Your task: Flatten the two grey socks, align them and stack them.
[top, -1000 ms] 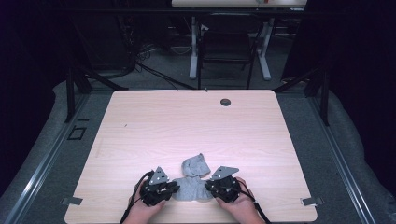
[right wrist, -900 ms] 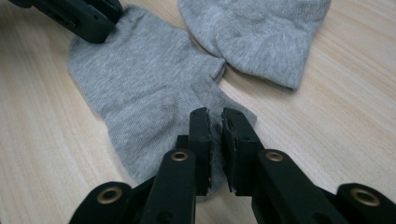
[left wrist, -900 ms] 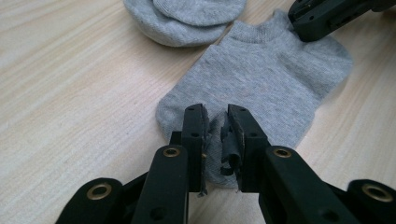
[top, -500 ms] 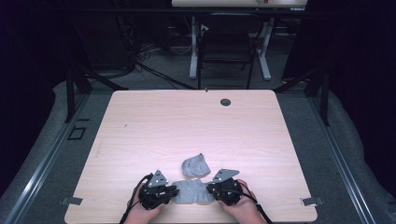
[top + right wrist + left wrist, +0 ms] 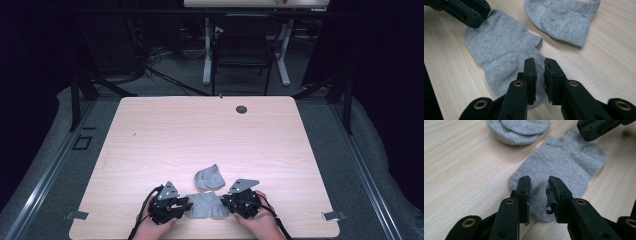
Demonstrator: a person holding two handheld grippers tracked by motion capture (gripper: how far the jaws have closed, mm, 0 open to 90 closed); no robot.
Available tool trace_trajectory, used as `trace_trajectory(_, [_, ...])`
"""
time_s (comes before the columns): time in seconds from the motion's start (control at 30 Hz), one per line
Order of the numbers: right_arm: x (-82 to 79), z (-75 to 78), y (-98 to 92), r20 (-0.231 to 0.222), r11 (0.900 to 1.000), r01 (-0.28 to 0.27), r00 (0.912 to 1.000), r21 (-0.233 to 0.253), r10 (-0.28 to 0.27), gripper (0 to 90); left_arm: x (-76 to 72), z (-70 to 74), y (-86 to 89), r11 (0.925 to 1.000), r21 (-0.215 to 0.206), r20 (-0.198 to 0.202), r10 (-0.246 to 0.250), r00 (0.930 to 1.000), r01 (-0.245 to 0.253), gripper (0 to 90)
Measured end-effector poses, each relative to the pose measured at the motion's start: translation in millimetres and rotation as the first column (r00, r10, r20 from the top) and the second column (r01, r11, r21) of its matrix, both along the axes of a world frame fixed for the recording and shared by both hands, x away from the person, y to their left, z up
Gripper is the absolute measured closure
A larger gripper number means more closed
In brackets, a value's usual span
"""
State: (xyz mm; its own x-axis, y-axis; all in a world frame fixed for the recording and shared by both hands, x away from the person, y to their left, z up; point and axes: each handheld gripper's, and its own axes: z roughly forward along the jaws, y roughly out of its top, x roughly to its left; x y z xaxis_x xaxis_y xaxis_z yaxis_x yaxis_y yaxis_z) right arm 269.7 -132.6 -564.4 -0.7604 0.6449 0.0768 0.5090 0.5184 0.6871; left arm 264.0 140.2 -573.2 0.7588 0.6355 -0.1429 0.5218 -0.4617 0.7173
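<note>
A grey ankle sock [image 5: 205,206] lies flat near the table's front edge, between my two grippers. My left gripper [image 5: 185,204] is at its toe end. In the left gripper view the jaws [image 5: 539,180] stand apart over the sock [image 5: 564,162], with fabric showing in the gap. My right gripper [image 5: 225,201] is at the cuff end; its jaws [image 5: 539,61] are only narrowly apart above the sock [image 5: 499,42]. A second grey sock [image 5: 209,176], folded over on itself, lies just beyond the first; it also appears in the gripper views [image 5: 519,128] [image 5: 564,17].
The light wooden table [image 5: 200,130] stretches away bare, with a dark cable hole [image 5: 241,109] near its far edge. A chair and desk legs [image 5: 240,55] stand on the floor beyond. The front edge is close under both hands.
Both grippers have drawn slightly toward the front edge. The flat sock stays between them and the folded sock has not moved.
</note>
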Motion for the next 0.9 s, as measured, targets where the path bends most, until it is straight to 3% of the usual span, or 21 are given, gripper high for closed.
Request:
trace_trajectory(0.2, [1.7,1.3,0.1,0.011,1.000,0.012,0.9999,0.010,-0.012,73.3,3.7,3.9,4.1,0.9997,-0.013,0.020,0.020,0.9996,-0.019,67.8])
trace_trajectory(0.4, [6.6,6.0,1.3,0.024,0.999,0.034,0.9991,0.024,-0.035,70.6,7.5,4.9,7.8,0.9987,-0.027,0.016,0.045,0.9989,-0.044,65.0])
trace_trajectory(0.67, [21.3,18.7,4.6,0.038,0.996,0.081,0.9959,0.035,-0.083,67.1,14.9,4.7,8.9,0.9979,-0.028,0.021,0.059,0.9980,-0.059,64.0])
trace_trajectory(0.73, [27.7,20.9,6.9,0.044,0.996,0.085,0.9952,0.038,-0.087,67.6,15.9,4.6,10.1,0.9976,-0.026,0.024,0.065,0.9976,-0.064,63.6])
trace_trajectory(0.9, [41.6,20.8,20.7,0.036,0.997,0.080,0.9961,0.024,-0.080,78.9,17.2,4.2,14.0,0.9966,-0.026,0.022,0.078,0.9967,-0.078,62.7])
